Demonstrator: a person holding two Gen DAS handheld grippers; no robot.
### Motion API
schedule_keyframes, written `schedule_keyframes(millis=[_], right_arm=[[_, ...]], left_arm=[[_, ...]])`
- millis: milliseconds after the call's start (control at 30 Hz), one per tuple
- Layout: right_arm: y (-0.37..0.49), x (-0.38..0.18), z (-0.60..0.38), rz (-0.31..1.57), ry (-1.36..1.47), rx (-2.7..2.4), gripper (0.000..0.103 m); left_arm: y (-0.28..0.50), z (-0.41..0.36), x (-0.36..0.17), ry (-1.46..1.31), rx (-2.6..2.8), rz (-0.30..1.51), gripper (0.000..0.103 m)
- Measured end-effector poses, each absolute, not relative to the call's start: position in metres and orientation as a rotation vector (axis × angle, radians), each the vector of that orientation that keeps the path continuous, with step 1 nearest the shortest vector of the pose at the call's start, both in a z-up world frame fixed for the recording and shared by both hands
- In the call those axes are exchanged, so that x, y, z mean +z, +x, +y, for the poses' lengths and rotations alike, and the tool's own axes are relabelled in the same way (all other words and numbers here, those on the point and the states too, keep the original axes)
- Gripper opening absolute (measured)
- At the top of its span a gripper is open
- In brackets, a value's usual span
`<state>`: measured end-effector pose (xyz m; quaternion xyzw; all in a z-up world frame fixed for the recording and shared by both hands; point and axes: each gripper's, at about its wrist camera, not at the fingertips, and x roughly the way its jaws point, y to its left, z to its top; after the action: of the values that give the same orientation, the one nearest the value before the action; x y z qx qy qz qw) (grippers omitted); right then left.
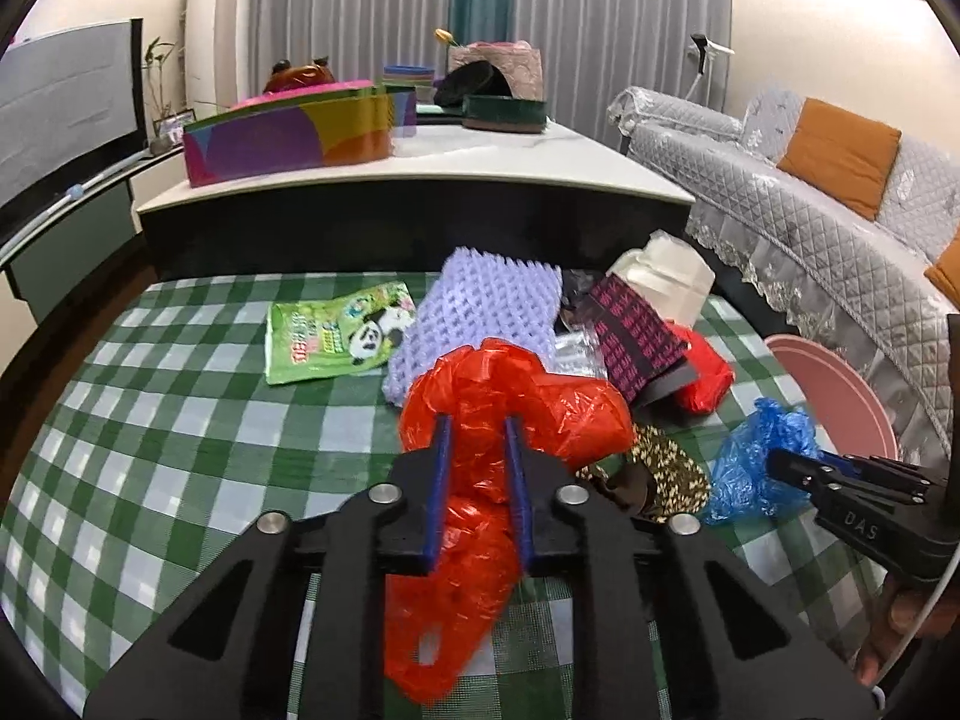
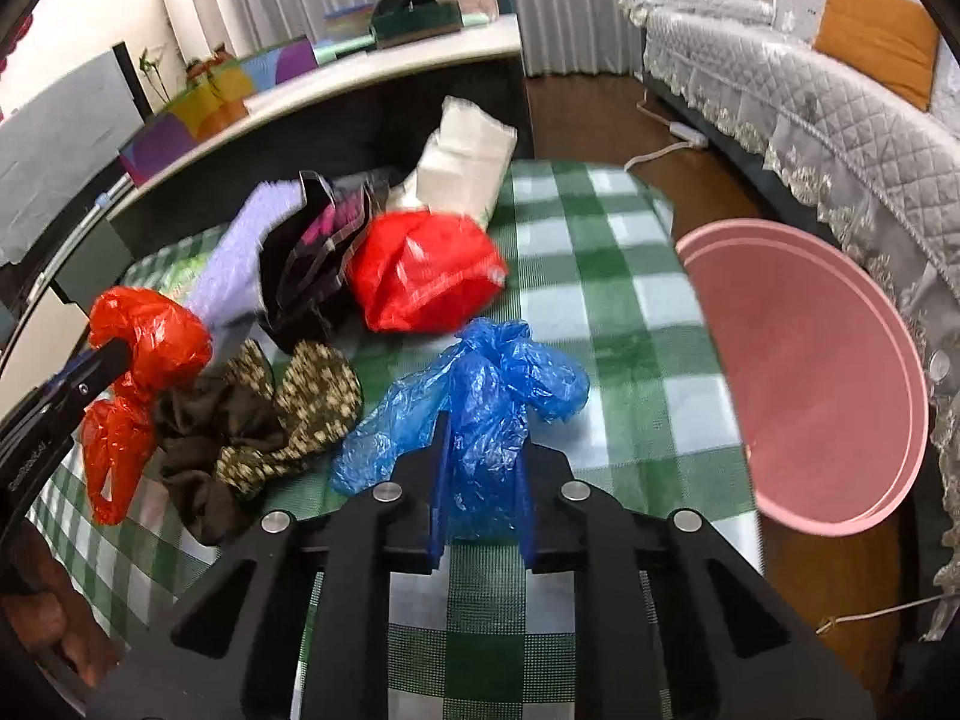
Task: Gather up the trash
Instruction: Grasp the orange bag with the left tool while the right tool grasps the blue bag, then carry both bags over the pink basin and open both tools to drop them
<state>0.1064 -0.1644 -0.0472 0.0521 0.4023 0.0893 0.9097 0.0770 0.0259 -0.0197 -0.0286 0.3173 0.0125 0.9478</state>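
A green checked tablecloth (image 2: 600,276) covered the table, with a quilted grey sofa (image 2: 840,138) beyond the pink bin (image 2: 840,396). My left gripper (image 1: 477,438) pinched a crumpled orange bag (image 1: 510,402); my right gripper (image 2: 480,438) pinched a wrinkled blue bag (image 2: 480,390) left of the bin.

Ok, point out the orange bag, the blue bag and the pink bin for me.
orange bag (image 1: 540,414): left wrist view, crumpled upper bulge beyond the tongs.
blue bag (image 2: 486,396): right wrist view, bunched middle just ahead of the tongs.
pink bin (image 2: 810,372): right wrist view, bare inner wall.
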Motion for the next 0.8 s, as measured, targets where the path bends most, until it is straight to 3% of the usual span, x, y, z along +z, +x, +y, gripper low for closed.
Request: schedule_keyframes(millis=[467,800], right_arm=[[0.063,0.023,-0.182,0.63,0.036,0.126,0.017],[0.042,0.068,-0.254,0.604,0.06,0.046,0.017]], left_arm=[[0.045,0.013,0.017,-0.045,-0.036,0.554,0.015],[0.042,-0.031,0.053,-0.042,-0.166,0.522,0.015]])
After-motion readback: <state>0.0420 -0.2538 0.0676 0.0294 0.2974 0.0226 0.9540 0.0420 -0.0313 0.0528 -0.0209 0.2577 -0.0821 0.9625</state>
